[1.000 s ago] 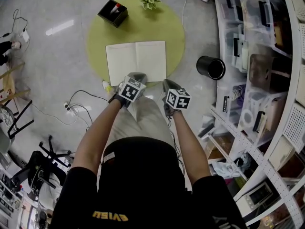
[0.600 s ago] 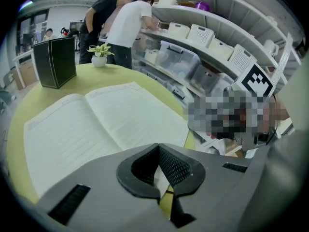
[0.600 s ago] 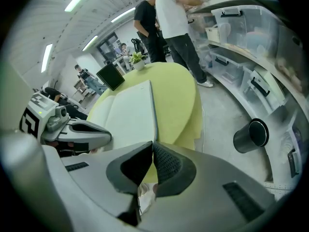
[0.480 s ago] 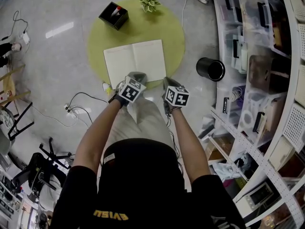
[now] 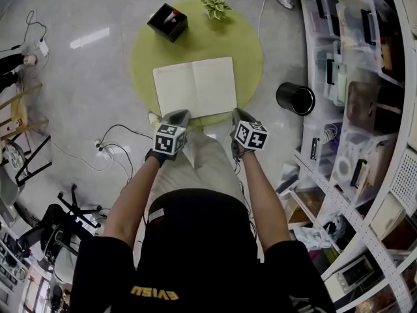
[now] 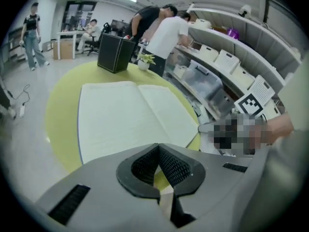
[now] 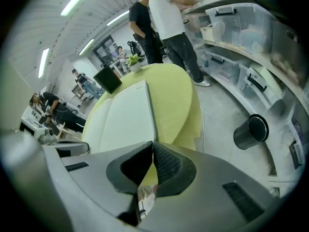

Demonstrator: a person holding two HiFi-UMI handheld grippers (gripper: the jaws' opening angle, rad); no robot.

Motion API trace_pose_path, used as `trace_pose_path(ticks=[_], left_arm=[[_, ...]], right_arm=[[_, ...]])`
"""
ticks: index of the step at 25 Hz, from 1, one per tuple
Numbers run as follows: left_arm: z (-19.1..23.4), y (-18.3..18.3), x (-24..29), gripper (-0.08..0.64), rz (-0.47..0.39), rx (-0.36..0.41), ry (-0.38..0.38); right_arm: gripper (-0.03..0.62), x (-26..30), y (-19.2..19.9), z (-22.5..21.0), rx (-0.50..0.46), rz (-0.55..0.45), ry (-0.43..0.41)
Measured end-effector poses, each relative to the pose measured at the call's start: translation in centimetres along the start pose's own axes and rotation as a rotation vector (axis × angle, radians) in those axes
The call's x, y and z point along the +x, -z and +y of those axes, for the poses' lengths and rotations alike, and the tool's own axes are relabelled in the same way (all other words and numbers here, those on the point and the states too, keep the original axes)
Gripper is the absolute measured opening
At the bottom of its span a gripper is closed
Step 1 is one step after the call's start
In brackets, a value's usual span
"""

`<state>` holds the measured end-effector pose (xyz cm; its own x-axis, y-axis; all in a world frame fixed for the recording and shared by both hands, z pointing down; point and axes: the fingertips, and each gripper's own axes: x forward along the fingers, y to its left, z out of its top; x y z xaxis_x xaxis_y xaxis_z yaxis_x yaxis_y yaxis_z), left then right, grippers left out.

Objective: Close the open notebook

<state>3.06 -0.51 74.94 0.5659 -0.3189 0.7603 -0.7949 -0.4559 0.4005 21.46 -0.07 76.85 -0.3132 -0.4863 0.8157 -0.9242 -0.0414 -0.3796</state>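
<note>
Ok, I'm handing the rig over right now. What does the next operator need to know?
Left tongs: shut, empty, hovering by the near left edge of the notebook.
Right tongs: shut, empty, by its near right corner.
Notebook: lying open and flat on the round green table, pages up; neither tongs appears to touch it.
Done: nothing yet.
Left: lift one cover and fold it over onto the other.
</note>
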Motion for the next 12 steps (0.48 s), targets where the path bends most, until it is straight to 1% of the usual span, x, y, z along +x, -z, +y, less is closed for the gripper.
trace_pose_path(ticks=[1,2,4,6,7,10,12], left_arm=[[0.2,0.45,-0.21,0.017,-0.006,-0.004,-0.003],[0.43,0.76,-0.28,0.017,-0.009,0.011,-0.009],[0.81,0.95,-0.11,0.017,-0.021,0.072,-0.013],[0.85,0.86,0.02,0.017,-0.034,0.139,0.007],[0.84,0.85,0.02,0.017,-0.035,0.158,0.021],[0.91,0.6,0.14,0.015,-0.021,0.171,0.048],[1.02,0.3,0.28,0.015,-0.015,0.189,0.037]], right_arm=[[0.011,-0.01,0.08,-0.04,0.024,-0.008,0.003],[0.011,0.0,0.13,-0.09,0.04,-0.012,0.009],[0.011,0.11,0.07,-0.11,0.046,-0.009,0.024],[0.011,0.2,-0.05,0.0,0.047,-0.006,0.034],[0.011,0.22,-0.06,0.02,0.061,-0.009,0.036],[0.011,0.1,0.03,-0.31,0.127,-0.013,0.04],[0.011,0.07,0.04,-0.27,0.097,-0.004,0.046]])
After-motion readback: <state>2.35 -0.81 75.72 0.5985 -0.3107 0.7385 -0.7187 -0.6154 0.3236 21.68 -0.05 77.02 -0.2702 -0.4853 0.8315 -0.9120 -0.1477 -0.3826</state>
